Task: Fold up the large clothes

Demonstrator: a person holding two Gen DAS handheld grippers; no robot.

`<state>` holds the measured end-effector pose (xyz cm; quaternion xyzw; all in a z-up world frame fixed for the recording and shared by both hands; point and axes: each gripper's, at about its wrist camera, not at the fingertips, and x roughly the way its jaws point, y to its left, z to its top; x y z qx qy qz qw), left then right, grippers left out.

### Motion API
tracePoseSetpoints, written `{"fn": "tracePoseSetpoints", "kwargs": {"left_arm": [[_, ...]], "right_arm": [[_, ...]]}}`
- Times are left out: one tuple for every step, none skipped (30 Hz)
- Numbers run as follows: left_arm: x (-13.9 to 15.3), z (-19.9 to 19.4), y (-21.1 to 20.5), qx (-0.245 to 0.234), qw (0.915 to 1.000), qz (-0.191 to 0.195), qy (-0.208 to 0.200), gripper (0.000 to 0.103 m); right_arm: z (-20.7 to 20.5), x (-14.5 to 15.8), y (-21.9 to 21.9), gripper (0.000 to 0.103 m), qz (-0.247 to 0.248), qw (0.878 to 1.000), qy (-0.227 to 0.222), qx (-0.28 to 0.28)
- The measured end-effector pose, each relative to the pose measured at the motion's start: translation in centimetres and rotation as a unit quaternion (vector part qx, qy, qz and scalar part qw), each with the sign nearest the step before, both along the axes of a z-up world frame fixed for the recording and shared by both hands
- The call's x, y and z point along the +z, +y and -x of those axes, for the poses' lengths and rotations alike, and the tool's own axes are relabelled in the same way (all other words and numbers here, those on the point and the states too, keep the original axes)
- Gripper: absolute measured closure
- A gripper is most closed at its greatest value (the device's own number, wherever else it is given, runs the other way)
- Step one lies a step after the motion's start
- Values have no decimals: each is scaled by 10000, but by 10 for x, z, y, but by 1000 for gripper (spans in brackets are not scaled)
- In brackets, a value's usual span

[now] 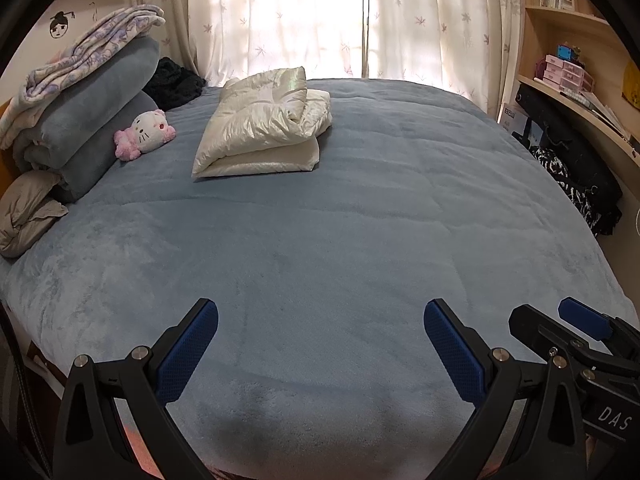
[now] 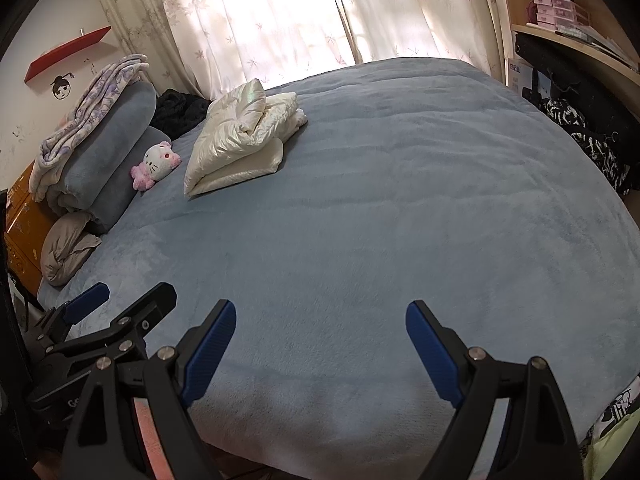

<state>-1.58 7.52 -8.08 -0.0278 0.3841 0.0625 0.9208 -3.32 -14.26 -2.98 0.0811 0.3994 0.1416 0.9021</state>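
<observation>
The left wrist view takes in more of the wooden shelving (image 1: 568,20) at the right, with books on an upper shelf and pink storage boxes (image 1: 562,70) below, while the right wrist view shows those boxes only at its top edge and instead reveals an orange cabinet (image 2: 24,216) beside the bed at the left and a patch of pale green and patterned fabric (image 2: 612,420) at the lower right corner. Each view also catches the other tool: the right gripper (image 1: 560,316) shows at the lower right of the left view, and the left gripper (image 2: 124,294) at the lower left of the right view. The folded cream padded jacket (image 1: 264,124) lies on the far left part of the blue bed cover (image 1: 360,240), well apart from both grippers, just beside a pink and white plush cat (image 1: 146,134) that leans on a stack of rolled grey-blue bedding (image 1: 92,112) topped with a floral blanket (image 1: 88,52). A black garment (image 1: 172,82) sits behind the plush, near the curtains (image 1: 320,12). Both grippers hover side by side over the near edge of the bed, pointing across it toward the window, roughly level. Each has its blue-padded fingers (image 2: 208,352) spread wide, with nothing between them but bare cover.
</observation>
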Motion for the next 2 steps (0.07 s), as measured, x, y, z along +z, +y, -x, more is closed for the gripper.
{"fn": "tracePoseSetpoints", "kwargs": {"left_arm": [[-1, -1, 2, 5, 10000, 3, 25, 1], [-2, -2, 4, 5, 10000, 8, 48, 1]], "right_arm": [[-1, 0, 0, 15, 3, 10000, 11, 5], [-1, -1, 2, 15, 10, 10000, 17, 8]]}}
